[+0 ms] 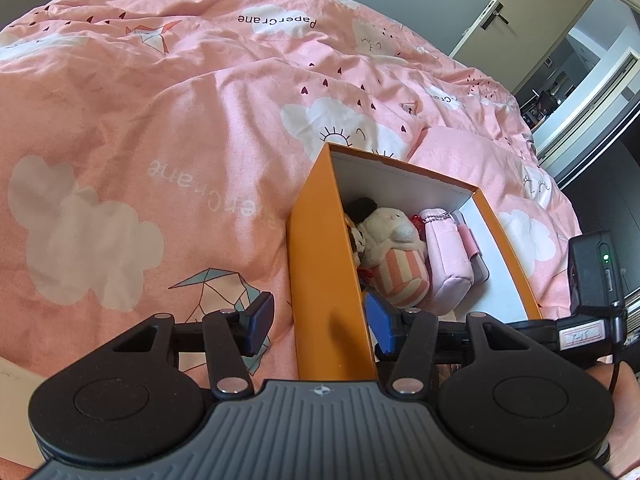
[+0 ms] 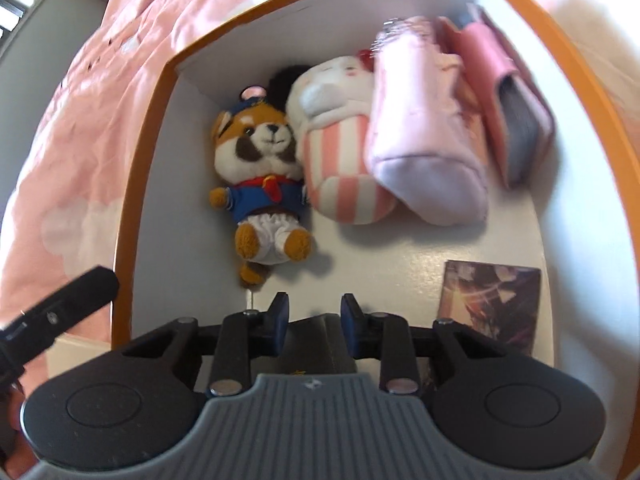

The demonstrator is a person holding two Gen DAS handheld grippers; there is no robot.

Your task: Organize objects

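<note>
An orange box (image 1: 312, 200) with a white inside lies on the pink bed. In it are a shiba plush in a blue sailor top (image 2: 264, 160), a pink-striped white plush (image 2: 340, 172), a pale pink pouch (image 2: 424, 140), a pink wallet (image 2: 516, 120) and a dark picture card (image 2: 492, 308). My left gripper (image 1: 320, 320) straddles the box's near left wall; its left pad (image 1: 260, 320) stands clear of the wall. My right gripper (image 2: 316, 312) points down into the box (image 2: 136, 152), with a small dark object (image 2: 320, 344) filling the gap between its pads.
The pink duvet (image 1: 160, 120) with cloud prints spreads around the box, with a pink pillow (image 1: 460, 156) behind it. A door (image 1: 516, 12) and a doorway lie beyond the bed at the right. Part of the other gripper (image 1: 592, 276) shows at the right edge.
</note>
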